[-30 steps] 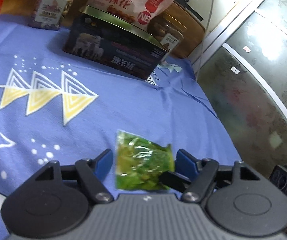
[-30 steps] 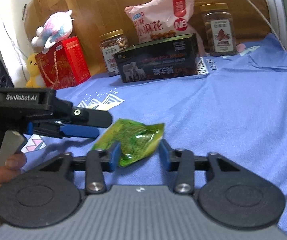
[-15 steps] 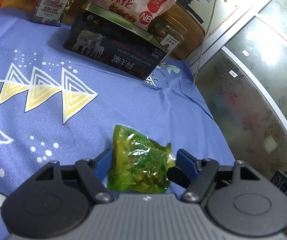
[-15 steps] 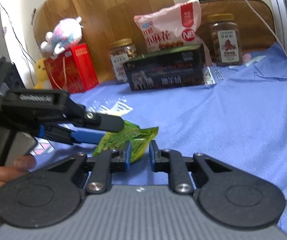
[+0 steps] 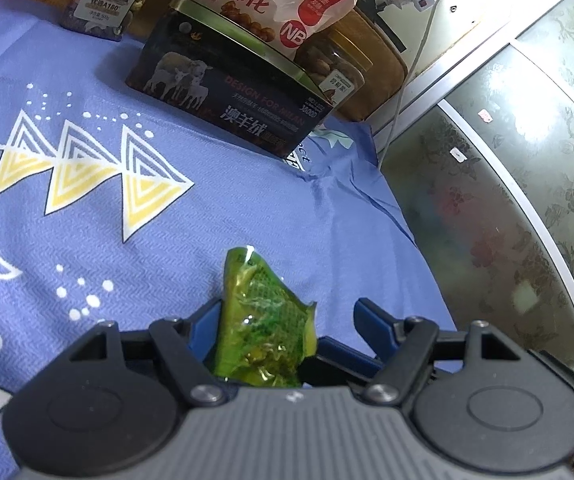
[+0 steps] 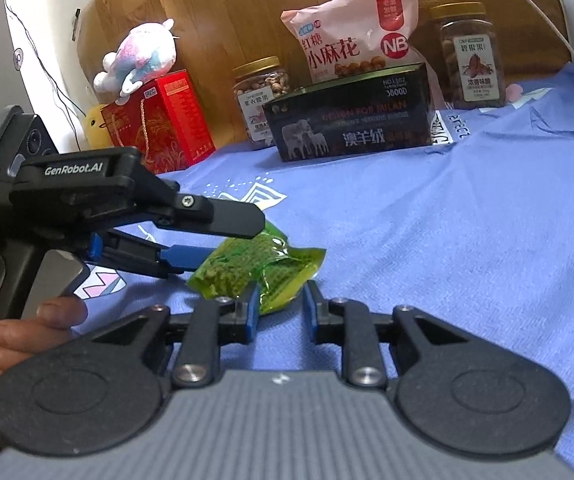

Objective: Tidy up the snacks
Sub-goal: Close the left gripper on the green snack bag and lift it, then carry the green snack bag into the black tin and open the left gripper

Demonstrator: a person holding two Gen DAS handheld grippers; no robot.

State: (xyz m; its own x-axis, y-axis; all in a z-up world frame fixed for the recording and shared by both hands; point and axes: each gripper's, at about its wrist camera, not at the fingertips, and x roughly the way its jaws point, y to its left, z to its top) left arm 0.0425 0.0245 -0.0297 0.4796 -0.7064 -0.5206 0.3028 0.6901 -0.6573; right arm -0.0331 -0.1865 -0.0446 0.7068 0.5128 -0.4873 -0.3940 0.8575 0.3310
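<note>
Listing from the near edge outward, all places given against the green snack packet (image 6: pixel 247 268).

1. Right gripper (image 6: pixel 281 310): nearest item, at the packet's near corner. Its jaws are narrow and have just been opening a little. The corner sits between them, one pad touching the film and the other apparently just clear, so nothing is clamped.
2. Green snack packet: the task's thing, a crinkled clear-film pouch over the blue cloth (image 6: pixel 447 240), its near end tipped up. Whether its far end rests on the cloth cannot be told.
3. Left gripper (image 5: pixel 285 306): straddles the packet from the side, held by a hand (image 6: pixel 27 332). Its jaws stand wide apart. The packet leans on one finger and is well clear of the other, so it is not gripped.
4. Dark box (image 6: pixel 351 120): well beyond the packet.
5. Pink snack bag (image 6: pixel 351 40): behind the box.
6. Two nut jars (image 6: pixel 261 96) (image 6: pixel 473 60): flanking the box.
7. Red gift box (image 6: pixel 167 120) with a plush toy (image 6: pixel 143 52) on top: far off to the left gripper's side.

Hazards, as judged:
- Neither gripper is clamped, so the slick film may slide out and drop if either one lifts.
- The thin corner may fold and escape when the right jaws close again.
- If both grippers close and pull apart, the pouch could tear.
</note>
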